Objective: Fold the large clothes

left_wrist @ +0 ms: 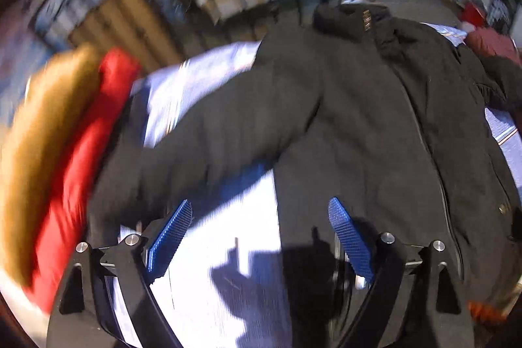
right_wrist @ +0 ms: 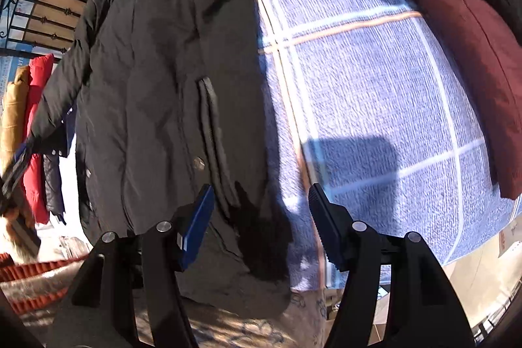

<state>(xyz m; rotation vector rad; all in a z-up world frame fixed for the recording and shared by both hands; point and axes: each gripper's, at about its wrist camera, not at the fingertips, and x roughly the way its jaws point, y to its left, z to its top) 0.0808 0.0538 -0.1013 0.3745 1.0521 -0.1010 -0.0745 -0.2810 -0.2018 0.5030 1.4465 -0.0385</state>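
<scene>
**Item: black padded jacket, laid out for folding, neither gripper holding**

- Black padded jacket [left_wrist: 342, 126]: lay spread, front up, on the blue checked fleece blanket [right_wrist: 375, 80]; one sleeve [left_wrist: 212, 132] angled out toward the blanket's edge; hem corner overhung the near edge in the right wrist view.
- Left gripper [left_wrist: 259, 237]: jaws wide, nothing between them, above bare blanket just beside the sleeve.
- Right gripper [right_wrist: 261, 217]: jaws parted, empty, over the jacket's lower side edge by the pocket slit [right_wrist: 212, 132].
- Adjacent: red [left_wrist: 81, 158] and tan [left_wrist: 42, 136] garments; maroon cloth [right_wrist: 473, 70].
- Risks, as judged: thick, slippery padding could slide from a shallow pinch; a bite too deep could catch the blanket; the overhanging hem might drag the jacket off.
</scene>
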